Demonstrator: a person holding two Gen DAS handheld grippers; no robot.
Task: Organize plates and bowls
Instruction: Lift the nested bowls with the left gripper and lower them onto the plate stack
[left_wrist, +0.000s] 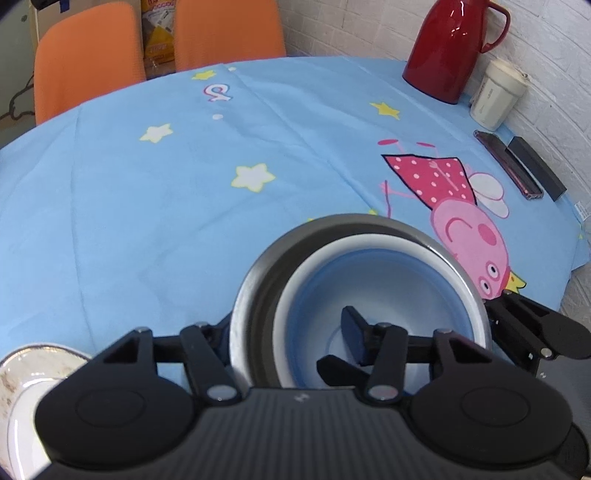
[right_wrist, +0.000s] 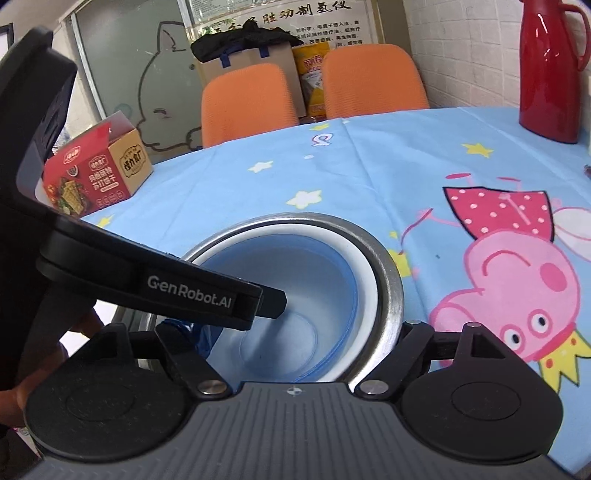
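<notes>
Steel bowl (right_wrist: 391, 291) already holds the white bowl (right_wrist: 295, 280), both claws clamped on rims; one plate (left_wrist: 22, 373) remains unstacked.

Bright, even indoor light; fisheye-bent edges, dark corners, slight overall softness.

looks like an office break / meeting rm, not a home kitchen. round table w/ kids' cartoon cloth (left_wrist: 184, 206), two orange chairs (right_wrist: 251, 103), white brick wall (left_wrist: 554, 110), printed chinese notice (right_wrist: 295, 22), red thermos (left_wrist: 448, 48), snack box (right_wrist: 98, 166).
</notes>
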